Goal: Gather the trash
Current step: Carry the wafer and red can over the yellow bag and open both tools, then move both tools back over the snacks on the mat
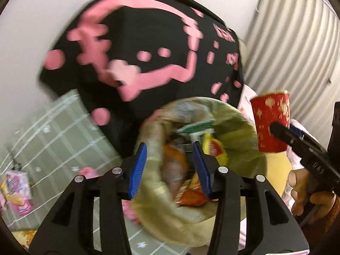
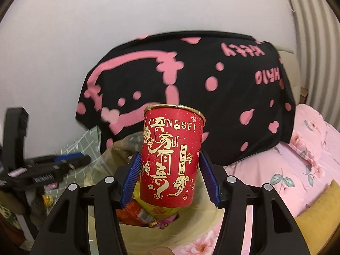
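Note:
My right gripper (image 2: 170, 170) is shut on a red paper cup (image 2: 172, 159) with gold Chinese print, held upright above the open mouth of a yellowish plastic trash bag (image 2: 210, 216). The cup also shows in the left wrist view (image 1: 271, 123), held by the right gripper's black finger (image 1: 284, 132). My left gripper (image 1: 170, 165) holds the near rim of the trash bag (image 1: 155, 195) between its blue pads (image 1: 138, 170). Inside the bag lie several wrappers (image 1: 213, 148), orange, yellow and green. The left gripper shows at the left in the right wrist view (image 2: 63, 161).
A black cloth with pink cartoon print (image 2: 191, 85) lies behind the bag against a white wall. Pink floral bedding (image 2: 297, 170) is to the right. A green checked sheet (image 1: 53, 131) is to the left, with a pink and yellow packet (image 1: 18, 191) on it. A curtain (image 1: 297, 31) hangs at the right.

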Demonstrator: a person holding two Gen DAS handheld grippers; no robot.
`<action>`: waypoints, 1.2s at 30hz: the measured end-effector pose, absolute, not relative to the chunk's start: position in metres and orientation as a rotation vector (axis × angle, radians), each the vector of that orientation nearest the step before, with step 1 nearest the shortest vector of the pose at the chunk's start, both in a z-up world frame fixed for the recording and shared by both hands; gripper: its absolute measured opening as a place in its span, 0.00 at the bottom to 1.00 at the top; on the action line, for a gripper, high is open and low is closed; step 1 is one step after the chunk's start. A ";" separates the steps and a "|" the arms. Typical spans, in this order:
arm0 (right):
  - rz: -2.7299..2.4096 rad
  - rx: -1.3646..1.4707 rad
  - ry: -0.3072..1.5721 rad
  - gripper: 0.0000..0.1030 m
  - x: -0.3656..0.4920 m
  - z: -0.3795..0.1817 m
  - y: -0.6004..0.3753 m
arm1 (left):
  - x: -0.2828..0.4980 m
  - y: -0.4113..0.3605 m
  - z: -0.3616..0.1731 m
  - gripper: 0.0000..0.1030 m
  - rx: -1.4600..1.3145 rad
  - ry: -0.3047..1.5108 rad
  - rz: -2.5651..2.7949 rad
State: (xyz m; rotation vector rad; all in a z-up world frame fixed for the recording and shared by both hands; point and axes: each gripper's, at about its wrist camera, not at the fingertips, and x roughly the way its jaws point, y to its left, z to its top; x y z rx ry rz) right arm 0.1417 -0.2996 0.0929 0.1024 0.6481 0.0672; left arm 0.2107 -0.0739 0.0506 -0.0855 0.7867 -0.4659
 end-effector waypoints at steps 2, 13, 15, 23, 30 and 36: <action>0.065 0.079 0.670 0.51 0.145 0.086 -0.290 | 0.207 -0.056 0.048 0.42 -0.104 0.792 -0.427; 0.008 0.033 0.741 0.55 0.148 0.064 -0.269 | 0.189 0.006 0.016 0.44 -0.163 0.855 -0.343; -0.002 0.023 0.740 0.55 0.148 0.067 -0.265 | 0.186 0.017 0.012 0.44 -0.177 0.857 -0.325; 0.069 -0.001 0.701 0.55 0.155 0.079 -0.226 | 0.175 0.074 0.001 0.44 -0.228 0.830 -0.208; 0.218 -0.041 0.698 0.55 0.166 0.074 -0.161 | 0.157 0.155 -0.014 0.47 -0.266 0.815 -0.026; 0.360 -0.069 0.753 0.55 0.176 0.049 -0.097 | 0.136 0.237 -0.030 0.47 -0.343 0.809 0.124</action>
